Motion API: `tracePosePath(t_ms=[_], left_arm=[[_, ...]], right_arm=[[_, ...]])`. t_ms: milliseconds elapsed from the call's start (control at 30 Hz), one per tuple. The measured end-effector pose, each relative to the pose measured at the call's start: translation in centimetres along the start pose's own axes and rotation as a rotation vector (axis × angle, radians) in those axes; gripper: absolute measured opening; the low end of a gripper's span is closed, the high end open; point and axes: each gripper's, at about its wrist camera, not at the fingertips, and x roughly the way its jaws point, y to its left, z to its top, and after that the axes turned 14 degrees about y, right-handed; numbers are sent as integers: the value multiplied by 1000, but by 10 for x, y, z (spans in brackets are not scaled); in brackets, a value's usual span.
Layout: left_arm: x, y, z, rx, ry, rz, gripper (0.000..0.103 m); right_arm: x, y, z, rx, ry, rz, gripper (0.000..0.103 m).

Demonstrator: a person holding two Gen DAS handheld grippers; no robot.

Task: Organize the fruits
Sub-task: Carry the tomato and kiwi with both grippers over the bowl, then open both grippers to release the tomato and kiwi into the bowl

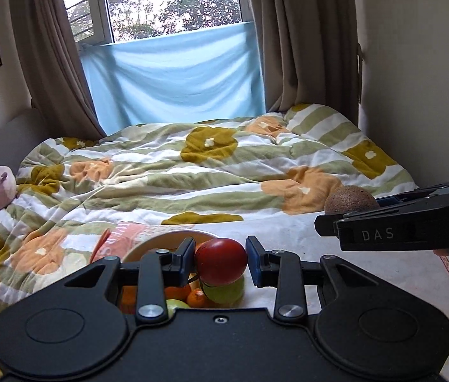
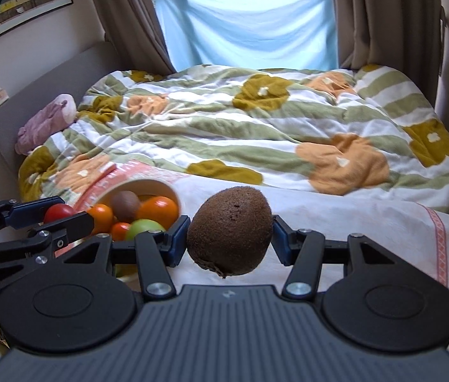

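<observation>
Fruits were what I had in both tools. My left gripper [image 1: 219, 262] was closed on a red apple [image 1: 221, 261], its two blue pads pressed against the apple's sides, and the apple hung in the air above the bowl [image 1: 148, 245]. My right gripper [image 2: 229, 240] had its jaws set wider and clamped on a brown kiwi [image 2: 230, 230], the pads touching it on the left and right, with the fuzzy fruit lifted clear of the white cloth [image 2: 367, 222] that covered the near part of the bed.

The cream bowl lay on that cloth, just beside the edge of the flowered quilt [image 2: 256, 117], with a pink printed paper [image 2: 148, 172] under or behind its far rim; I could not tell which. In the right wrist view the bowl held two oranges [image 2: 157, 210], a smaller orange fruit [image 2: 120, 229], a green apple [image 2: 143, 226] and a second brown kiwi [image 2: 125, 205]. In the left wrist view a green apple [image 1: 226, 291] showed directly under the red one.

The two grippers were close together, side by side, both tilted down toward the bed. A lilac soft toy [image 2: 47, 121] lay by the grey headboard [image 2: 49, 82], well apart from the bowl. Beyond the bed a blue sheet [image 1: 176, 76] hung across the lower window between brown curtains [image 1: 304, 31].
</observation>
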Motion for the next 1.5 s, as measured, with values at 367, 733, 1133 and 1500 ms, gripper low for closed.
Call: tracePosePath(t_ms=[367, 733, 1133, 1500], left_arm=[[38, 72, 11, 10, 41, -30, 39], [115, 95, 10, 115, 126, -127, 39], [141, 108, 8, 156, 181, -188, 93], [124, 133, 2, 151, 158, -173, 97]], right_arm=[[32, 66, 33, 32, 14, 18, 69], [87, 92, 52, 100, 62, -24, 69], [119, 100, 66, 125, 105, -65, 69], [153, 122, 84, 82, 164, -53, 69]])
